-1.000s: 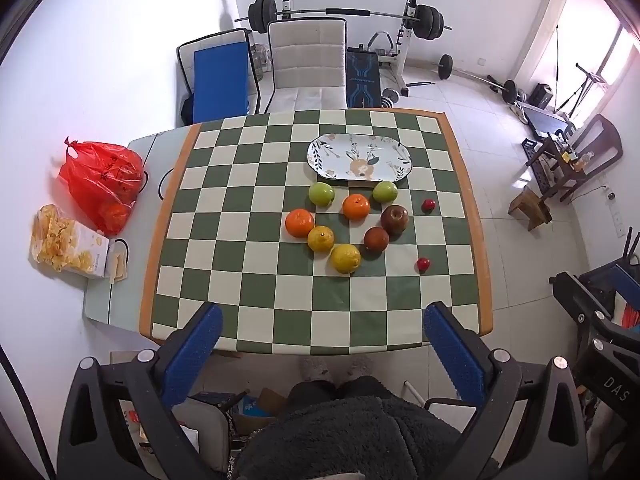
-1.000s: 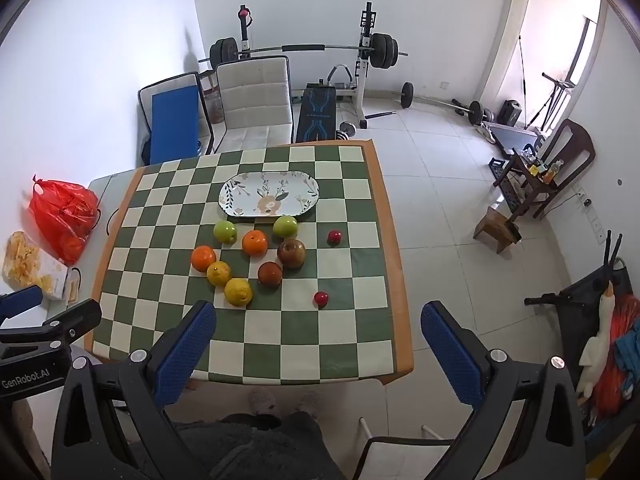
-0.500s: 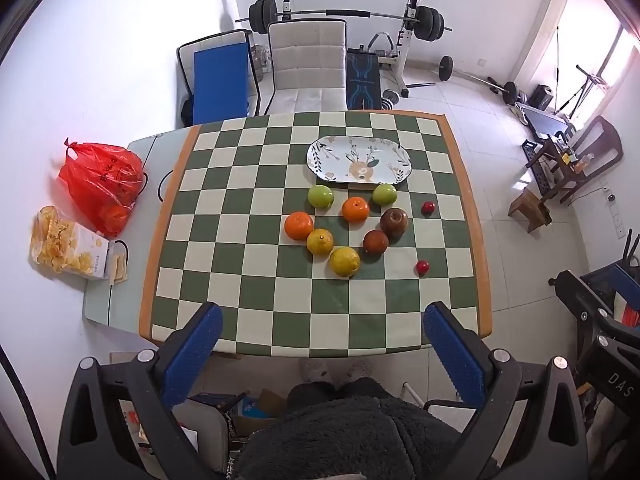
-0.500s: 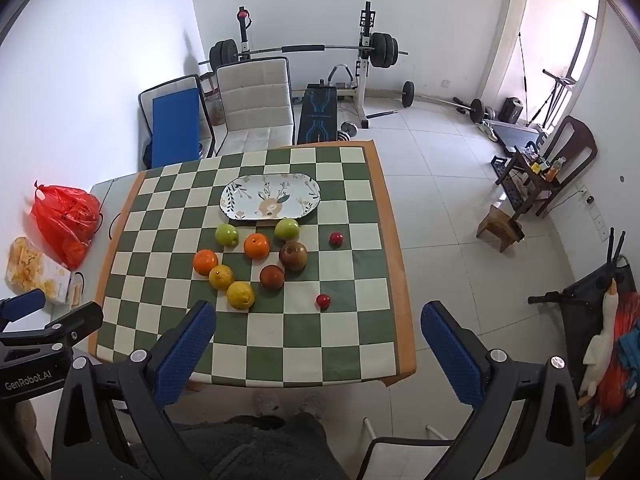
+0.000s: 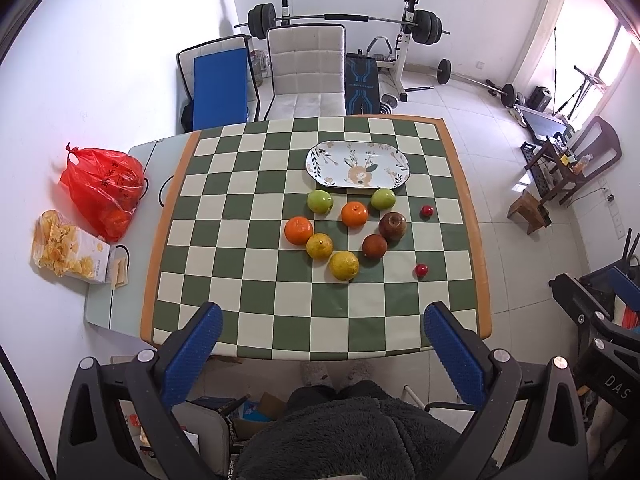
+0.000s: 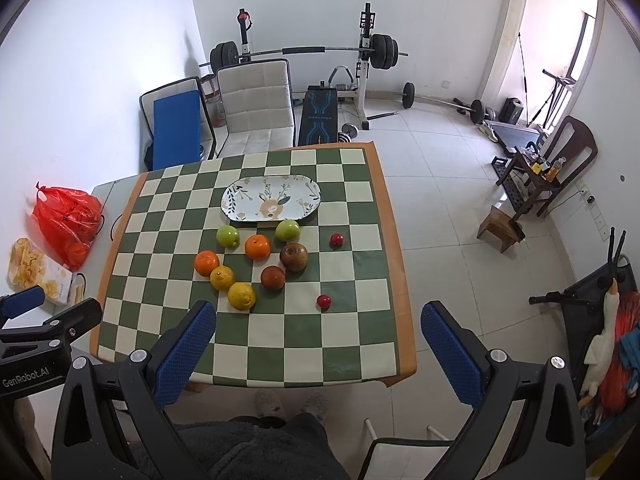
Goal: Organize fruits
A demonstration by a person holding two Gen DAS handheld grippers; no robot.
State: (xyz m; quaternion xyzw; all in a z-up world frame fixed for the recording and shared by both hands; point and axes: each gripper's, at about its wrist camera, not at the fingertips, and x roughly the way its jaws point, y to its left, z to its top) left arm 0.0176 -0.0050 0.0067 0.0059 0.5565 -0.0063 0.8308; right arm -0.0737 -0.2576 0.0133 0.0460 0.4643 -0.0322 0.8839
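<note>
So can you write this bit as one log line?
left gripper: open, empty | right gripper: open, empty | fruits: on table, untouched | plate: empty

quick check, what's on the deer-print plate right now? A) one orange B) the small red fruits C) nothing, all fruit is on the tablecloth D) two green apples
C: the plate is bare, and the nearest fruits, the two green apples, sit on the checkered tablecloth just off its near rim.

Likely a home room: checkered dining table (image 5: 248, 280), padded chair (image 5: 306, 72), barbell rack (image 5: 344, 20) behind.
</note>
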